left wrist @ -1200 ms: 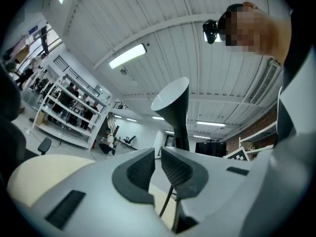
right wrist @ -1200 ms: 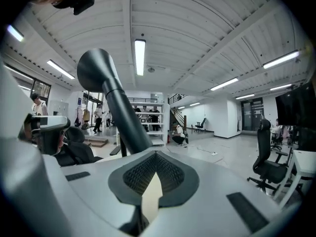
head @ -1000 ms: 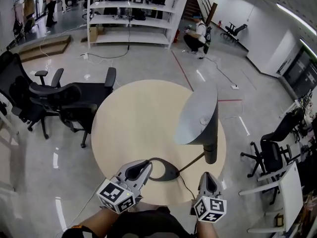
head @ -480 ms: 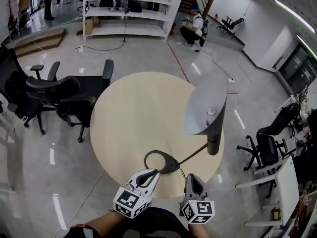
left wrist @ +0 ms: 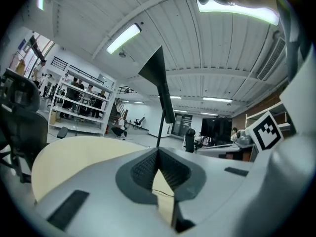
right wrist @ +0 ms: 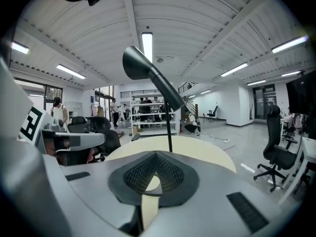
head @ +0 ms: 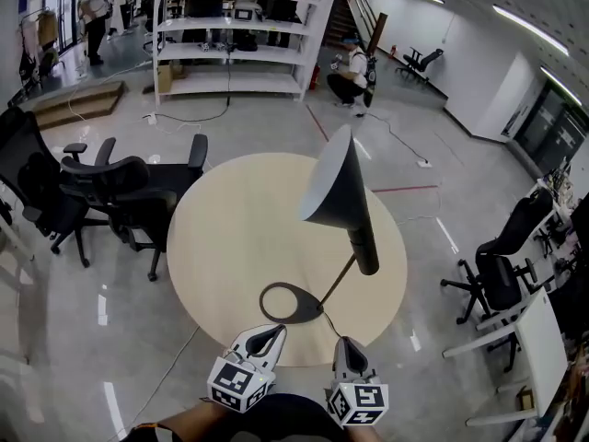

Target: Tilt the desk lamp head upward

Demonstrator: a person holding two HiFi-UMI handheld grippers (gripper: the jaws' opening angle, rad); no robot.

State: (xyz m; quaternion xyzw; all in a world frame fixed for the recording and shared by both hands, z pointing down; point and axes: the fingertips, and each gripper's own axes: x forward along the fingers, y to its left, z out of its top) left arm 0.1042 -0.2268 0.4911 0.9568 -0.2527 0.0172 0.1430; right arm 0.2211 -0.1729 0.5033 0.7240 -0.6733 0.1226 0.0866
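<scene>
A grey desk lamp stands on the round beige table [head: 221,238]. Its ring base [head: 289,302] lies near the front edge, and a thin stem rises to the cone head [head: 331,184], which sits tilted over the table's middle. My left gripper [head: 273,332] is shut and empty, just in front of the base. My right gripper [head: 343,344] is also shut and empty, at the table's near edge to the right of the base. Neither touches the lamp. The lamp head [left wrist: 157,74] shows high up in the left gripper view, and the lamp head [right wrist: 136,63] does too in the right gripper view.
Black office chairs [head: 120,187] stand left of the table, and another chair [head: 502,279] at the right. White shelving [head: 230,35] with people around it fills the back. A person [head: 353,70] crouches beyond the table. A cable runs off the table's near edge.
Both grippers have drawn back toward me from the lamp to the table's near edge. The lamp head now shows at a different tilt, its cone standing more upright over the table.
</scene>
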